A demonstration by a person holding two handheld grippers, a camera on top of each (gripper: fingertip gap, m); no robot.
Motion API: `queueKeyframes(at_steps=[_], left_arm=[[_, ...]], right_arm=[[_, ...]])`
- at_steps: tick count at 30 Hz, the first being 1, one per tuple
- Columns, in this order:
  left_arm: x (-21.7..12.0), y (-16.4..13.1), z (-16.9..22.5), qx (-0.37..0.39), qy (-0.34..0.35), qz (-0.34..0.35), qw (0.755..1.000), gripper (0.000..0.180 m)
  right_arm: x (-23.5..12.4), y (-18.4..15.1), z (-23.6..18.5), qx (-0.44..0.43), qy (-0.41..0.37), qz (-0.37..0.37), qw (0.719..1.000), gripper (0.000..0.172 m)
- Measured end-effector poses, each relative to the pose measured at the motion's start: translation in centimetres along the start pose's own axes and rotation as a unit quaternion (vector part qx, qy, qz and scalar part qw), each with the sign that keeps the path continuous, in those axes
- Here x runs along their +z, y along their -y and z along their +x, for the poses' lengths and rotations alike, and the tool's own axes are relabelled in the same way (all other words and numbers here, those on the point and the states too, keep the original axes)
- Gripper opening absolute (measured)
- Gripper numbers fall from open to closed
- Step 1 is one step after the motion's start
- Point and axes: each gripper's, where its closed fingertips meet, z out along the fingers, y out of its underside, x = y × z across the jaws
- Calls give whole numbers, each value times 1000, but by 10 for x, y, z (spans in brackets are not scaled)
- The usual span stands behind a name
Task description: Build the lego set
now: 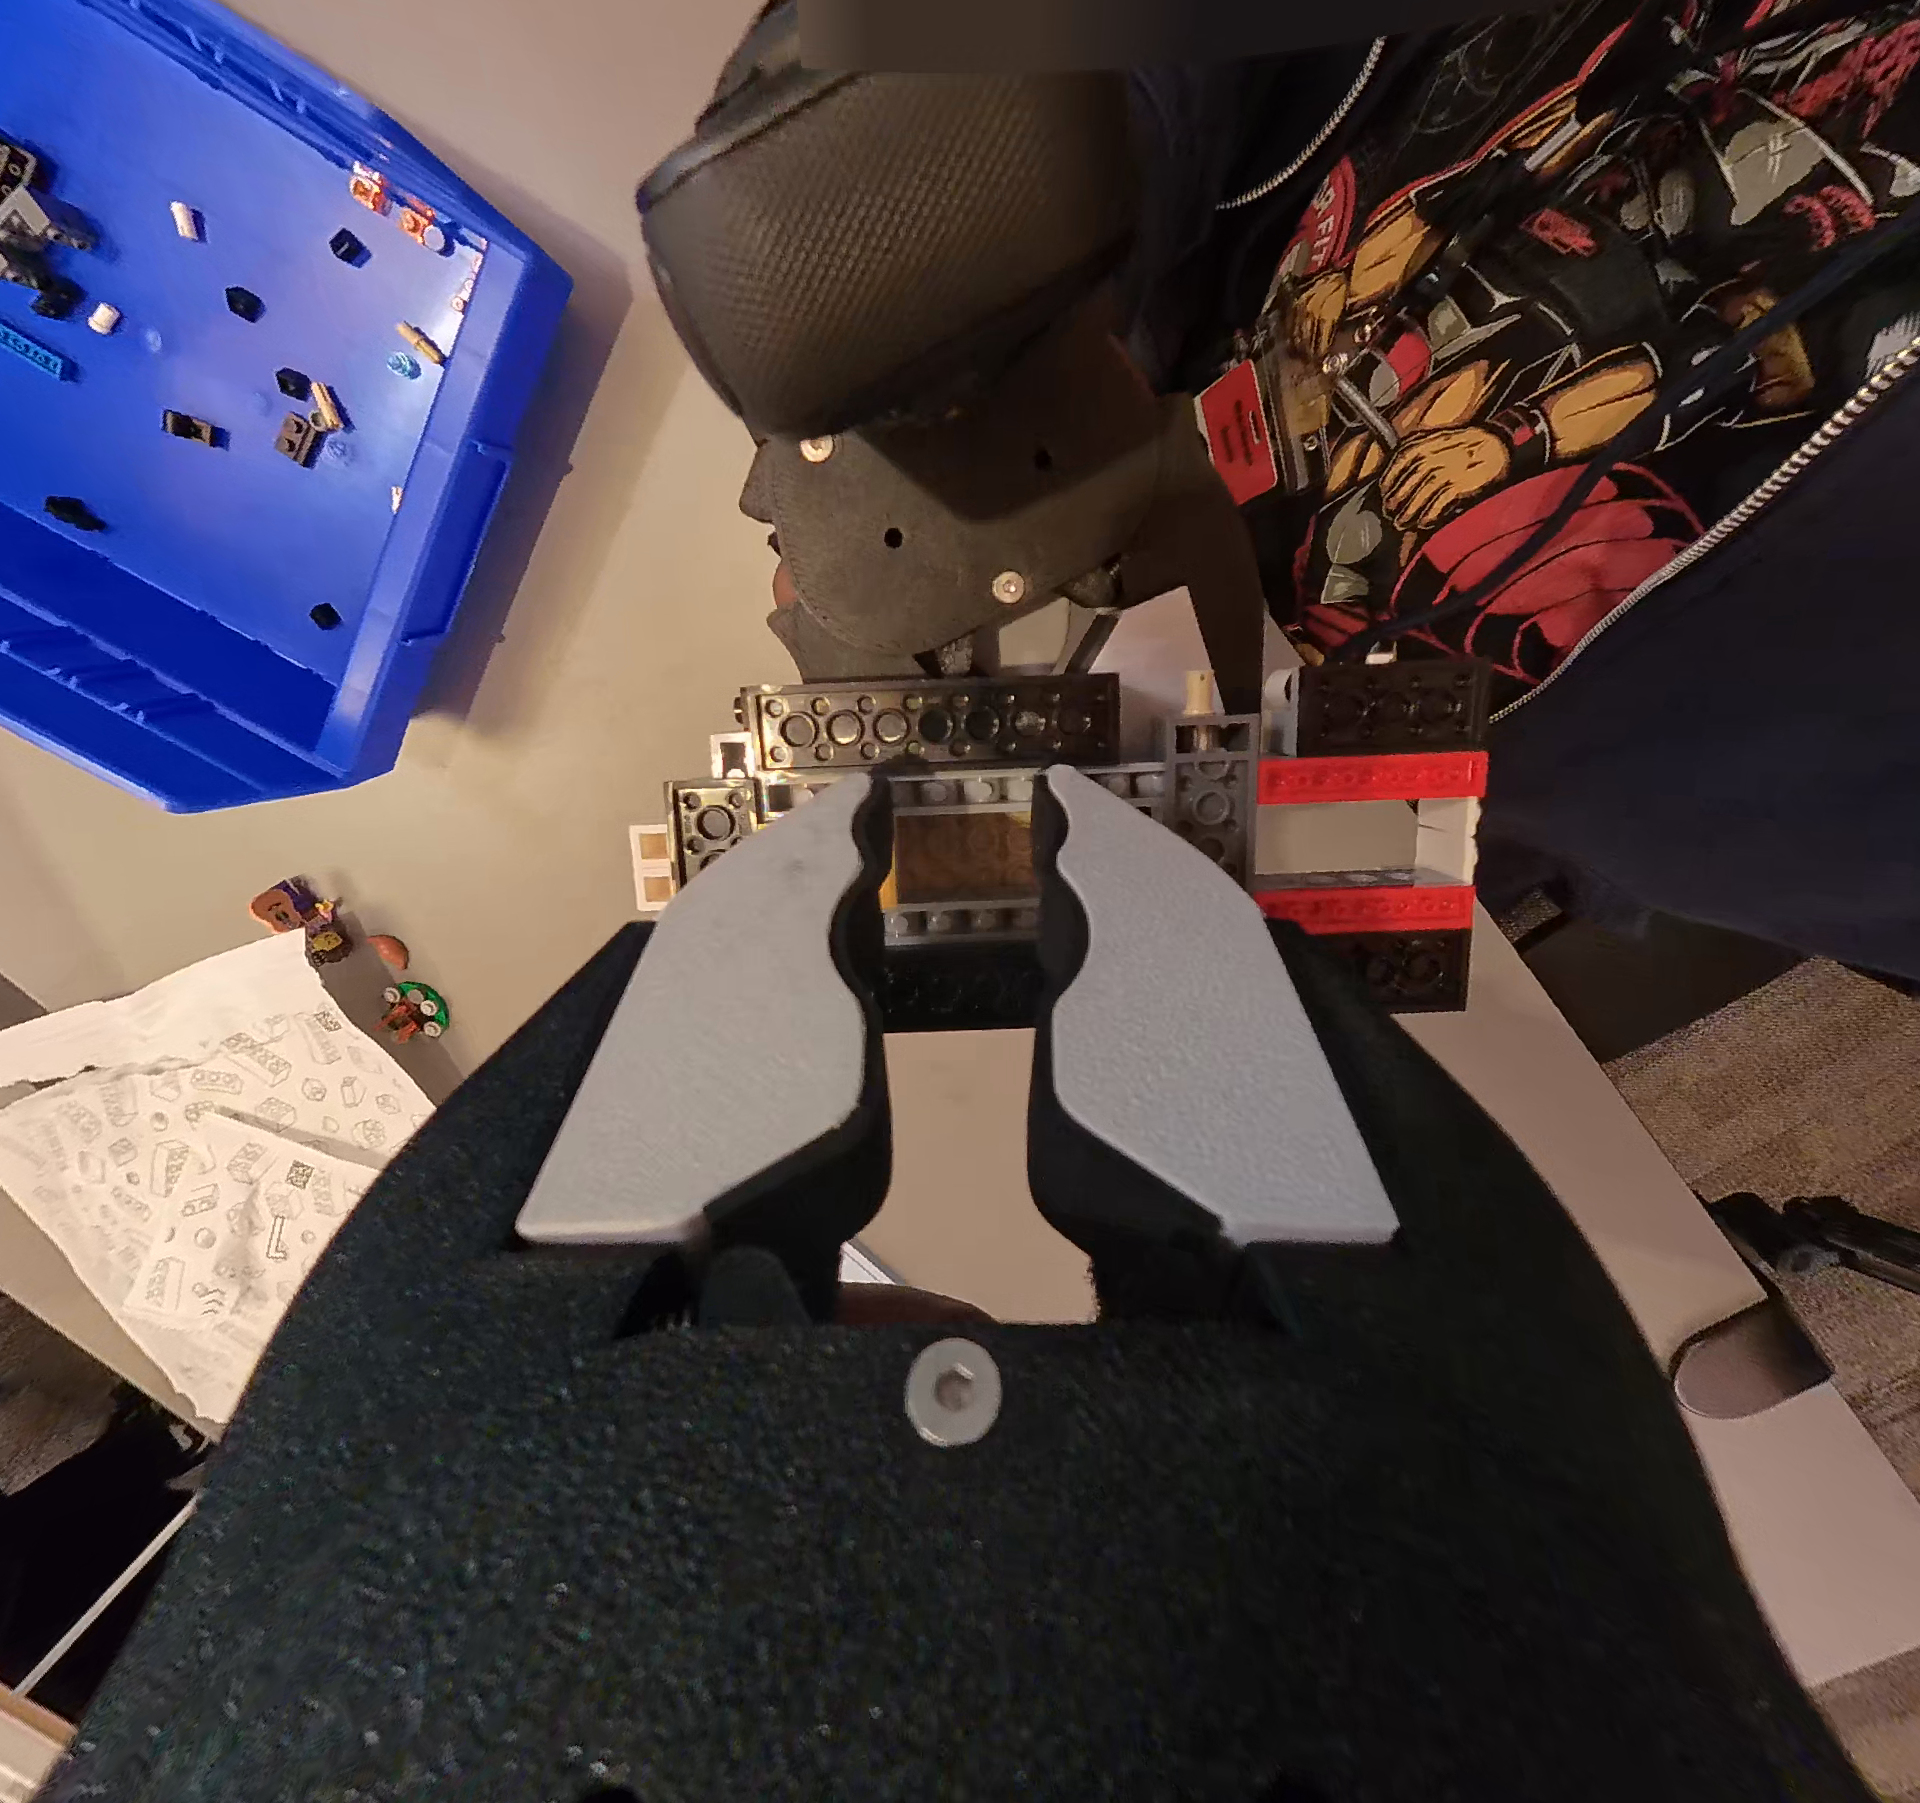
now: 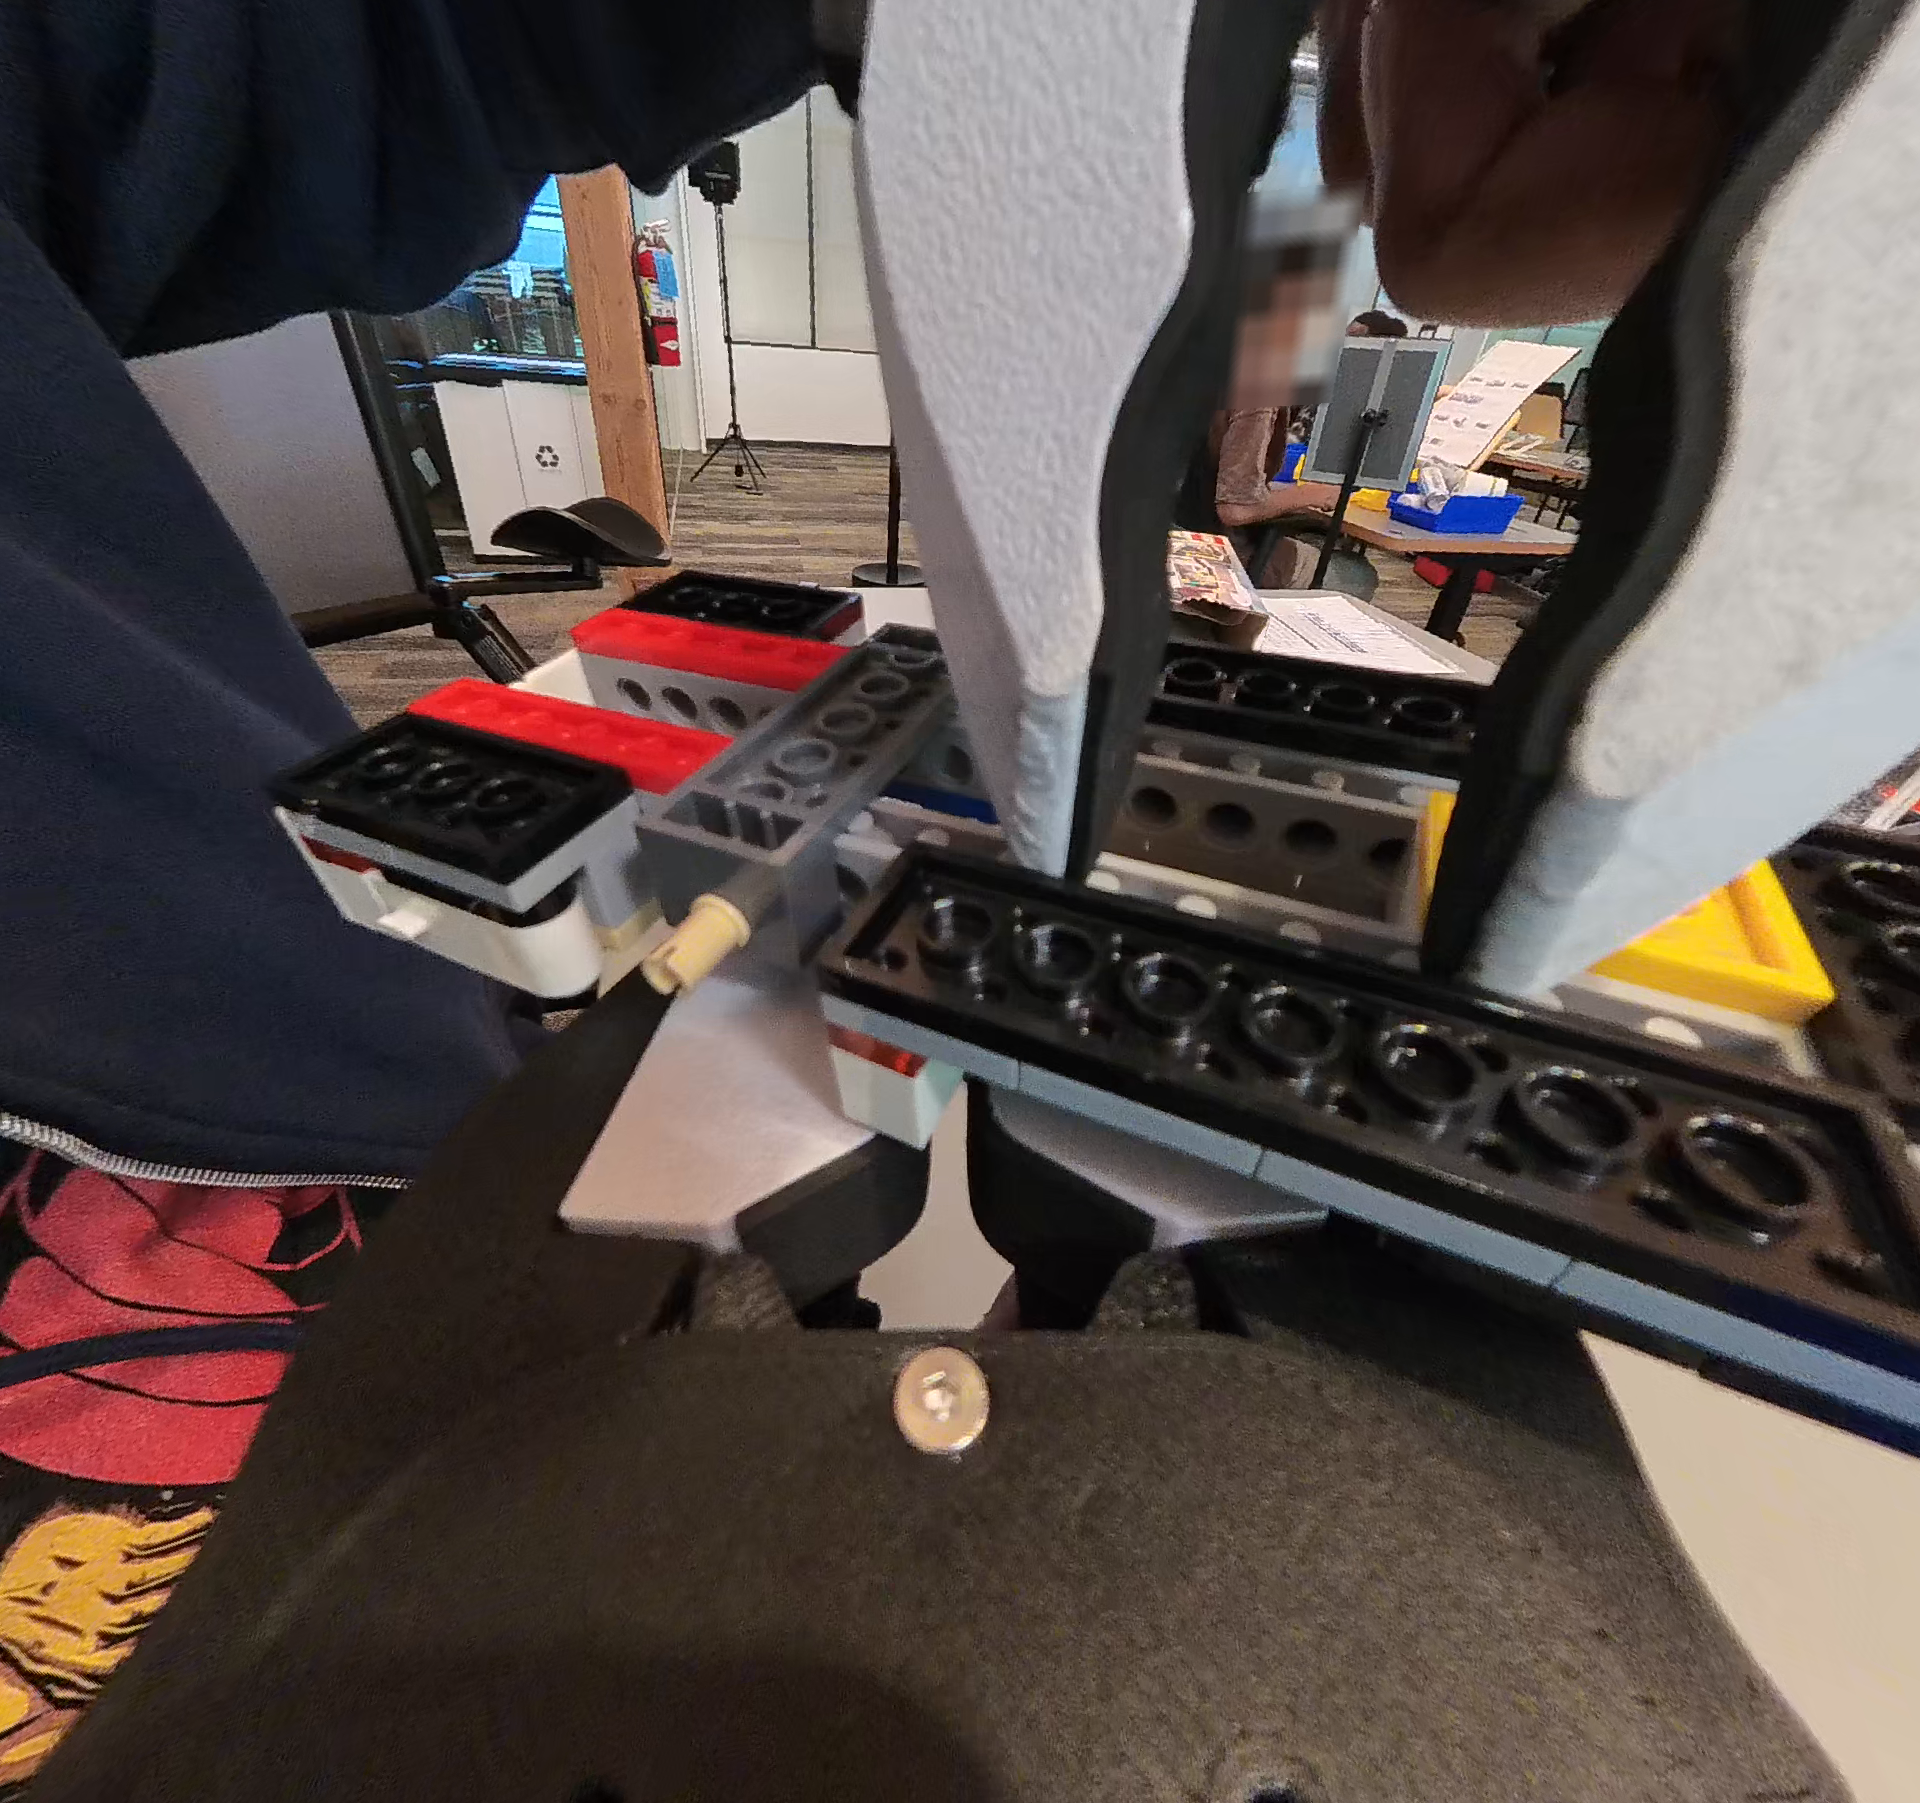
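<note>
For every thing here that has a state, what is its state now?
left gripper: closed on the brick model.
right gripper: open, under the model.
brick model: held upside down, above the table.
blue bin: open, loose pieces inside.
paper bag: torn, lying flat.

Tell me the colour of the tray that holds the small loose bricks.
Blue; the left wrist view shows it best.

— What are you looking at?
— Your brick model [image 2: 1351,1047], upside down, right over your right gripper [image 2: 925,1161]. The other gripper's fingers [image 2: 1039,506] straddle its grey holed beam [image 2: 1278,828].
</note>
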Motion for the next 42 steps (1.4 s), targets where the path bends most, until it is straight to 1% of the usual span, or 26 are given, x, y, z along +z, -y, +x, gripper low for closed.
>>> queueKeyframes(at_steps=[12,18,26,42], left_arm=[[-3,6,-5,-4,5,12,1000,26],[-2,4,-5,-3,1,0,1000,25],[-1,4,-5,-4,-1,2,1000,25],[1,2,-4,-8,-2,24,1000,25]], right_arm=[[-7,5,2,-5,5,2,1000,83],[-6,3,2,-3,6,-4,1000,83],[-6,0,2,-4,6,-11,1000,83],[-5,-4,2,-3,5,-20,1000,84]])
